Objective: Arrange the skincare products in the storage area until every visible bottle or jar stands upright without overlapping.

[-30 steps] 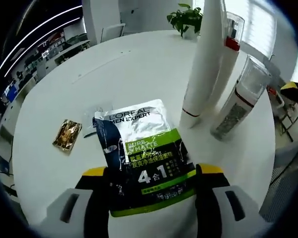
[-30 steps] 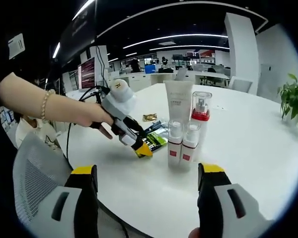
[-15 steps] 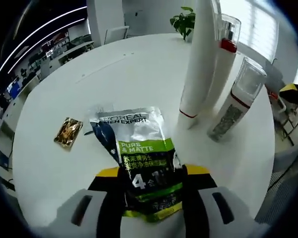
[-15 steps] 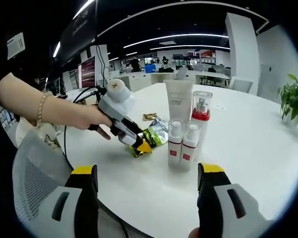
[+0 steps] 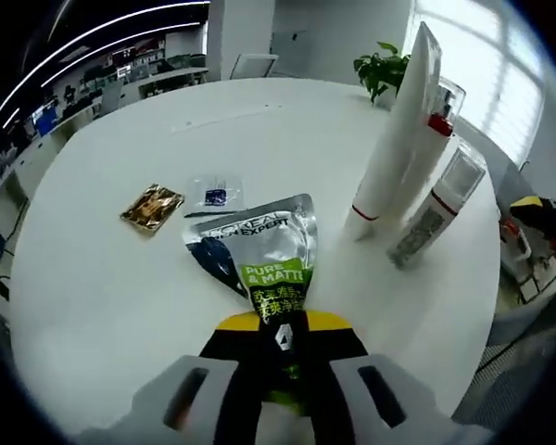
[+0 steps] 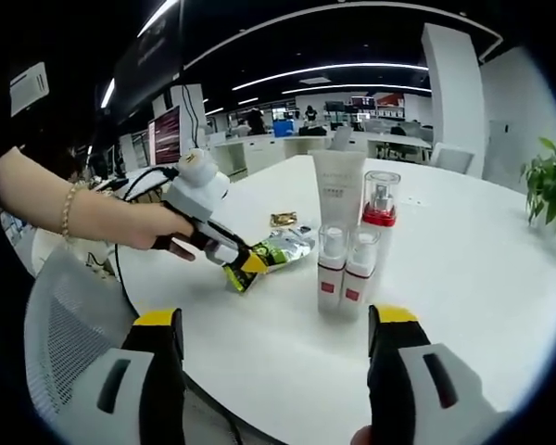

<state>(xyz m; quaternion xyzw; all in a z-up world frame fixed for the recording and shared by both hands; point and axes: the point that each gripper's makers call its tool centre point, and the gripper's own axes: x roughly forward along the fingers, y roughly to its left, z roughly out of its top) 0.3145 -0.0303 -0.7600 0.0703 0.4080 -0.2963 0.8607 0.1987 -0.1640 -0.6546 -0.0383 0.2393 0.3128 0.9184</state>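
Round glossy white table point(image 5: 102, 278); left gripper point(image 5: 284, 326) pinches crinkly foil sachet point(image 5: 264, 255).

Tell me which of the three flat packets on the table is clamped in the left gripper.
The big silver and green packet, its lower end shut between the left gripper. The small gold packet and the small clear packet lie loose on the table beyond it.
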